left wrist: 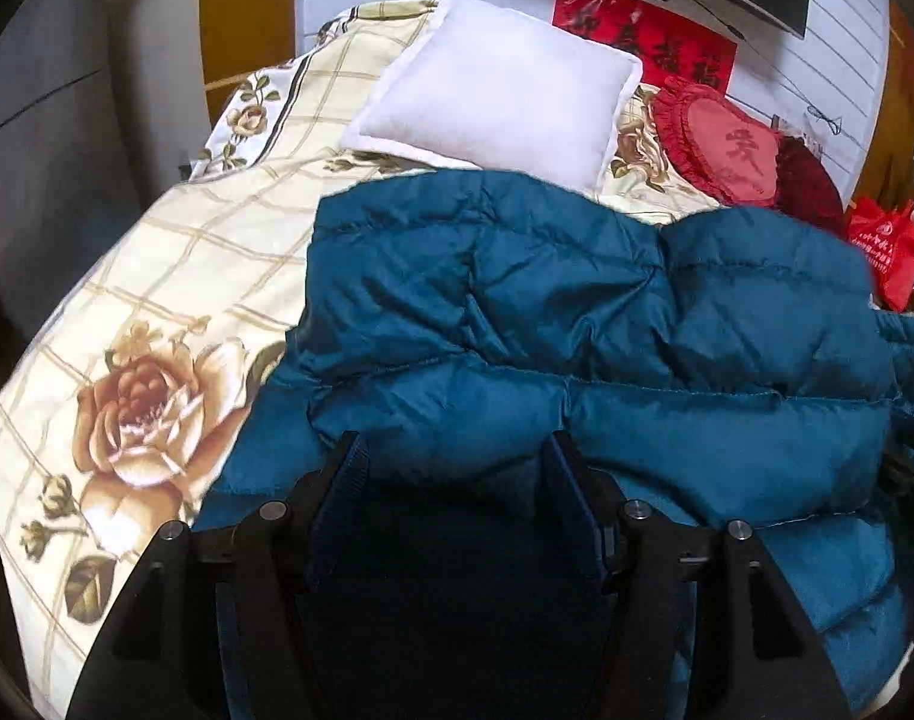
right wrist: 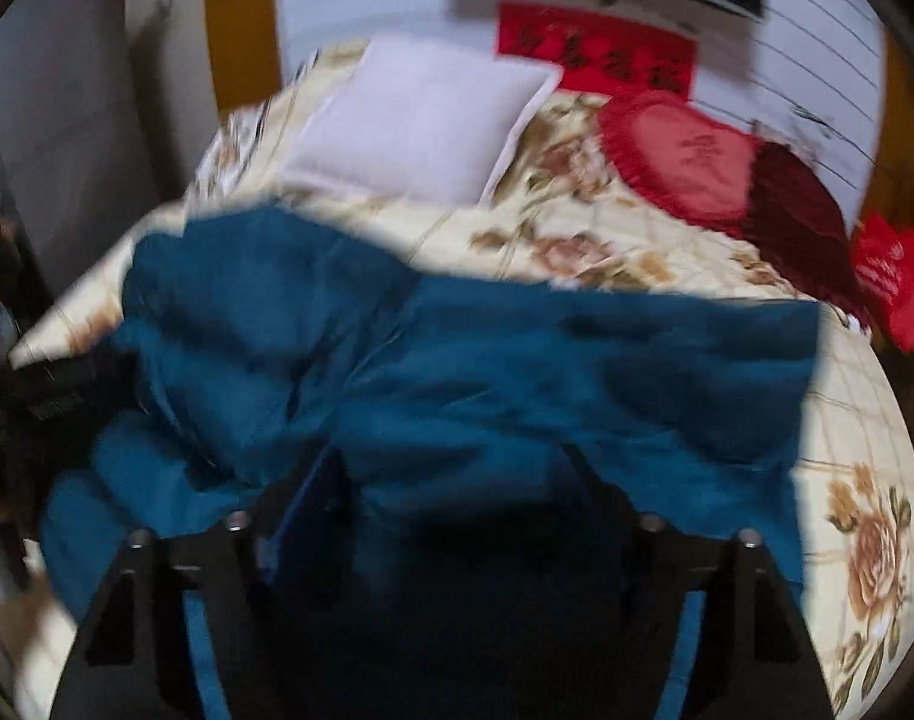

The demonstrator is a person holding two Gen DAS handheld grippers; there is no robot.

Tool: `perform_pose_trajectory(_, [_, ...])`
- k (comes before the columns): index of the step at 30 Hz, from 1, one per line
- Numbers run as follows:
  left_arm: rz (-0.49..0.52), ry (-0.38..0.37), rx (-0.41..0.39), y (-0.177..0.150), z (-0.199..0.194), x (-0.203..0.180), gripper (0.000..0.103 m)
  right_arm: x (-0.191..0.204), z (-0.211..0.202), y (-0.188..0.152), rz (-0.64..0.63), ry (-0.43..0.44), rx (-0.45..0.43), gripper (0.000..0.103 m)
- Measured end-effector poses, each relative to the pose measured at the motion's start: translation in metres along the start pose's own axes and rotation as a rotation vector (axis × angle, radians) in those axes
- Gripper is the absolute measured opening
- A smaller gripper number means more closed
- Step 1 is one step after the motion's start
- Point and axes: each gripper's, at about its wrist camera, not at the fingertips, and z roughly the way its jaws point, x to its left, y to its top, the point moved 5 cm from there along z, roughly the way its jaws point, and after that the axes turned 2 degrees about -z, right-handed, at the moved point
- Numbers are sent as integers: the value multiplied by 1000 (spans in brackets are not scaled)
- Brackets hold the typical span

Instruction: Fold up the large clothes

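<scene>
A large teal quilted down jacket lies on the bed, its upper part folded over toward me. My left gripper hovers at the jacket's near edge with its jaws wide apart and padded fabric bulging between the fingers. The jacket also fills the blurred right wrist view. My right gripper is over its near edge, jaws wide apart, fabric between them. The left gripper's black body shows at the left edge of the right wrist view.
The bed has a cream checked cover with rose prints. A white pillow, a red heart cushion and a dark red cushion lie at the head. A red bag sits at the far right.
</scene>
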Motion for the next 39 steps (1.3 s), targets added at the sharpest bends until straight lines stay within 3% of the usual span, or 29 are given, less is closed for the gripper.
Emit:
perform_pose_trajectory(4, [1,5,-21,6,11,6,46,-13,36,13,76,-61,10,73])
perform_pose_trajectory(7, [-40,-20,-27,9,21,14,51,-30,58,13,174,-46,35,74])
perform_pose_trajectory(12, [-55,-22,3,12,28,17,54,-25,72,12,140,-104,64,75])
perform_pose_trajectory(14, [-39,-22,8,14,20,16,51,-25,65,13,138,-101,85,76])
perform_pose_trajectory(17, [-14,-23,-51,23,2,16,51,-28,33,12,115,-67,49,76])
perform_pose_trajectory(20, [-12,46,-85,32,-1,28,51,-47,4,5,83,-137,7,76])
perform_pose_trajectory(23, [-58,64,-47,33,14,44,51,-76,-4,-2,75,-224,0,76])
perform_pose_trajectory(26, [-104,62,27,27,38,56,51,-105,9,-10,102,-280,52,77])
perform_pose_trajectory(29, [-142,50,45,24,49,62,54,-124,28,-15,172,-250,90,89])
perform_pose_trajectory(34, [-154,40,55,24,62,59,56,-134,52,-22,240,-227,99,94])
perform_pose_trajectory(39, [-143,42,52,24,59,57,56,-134,49,-24,238,-242,86,93])
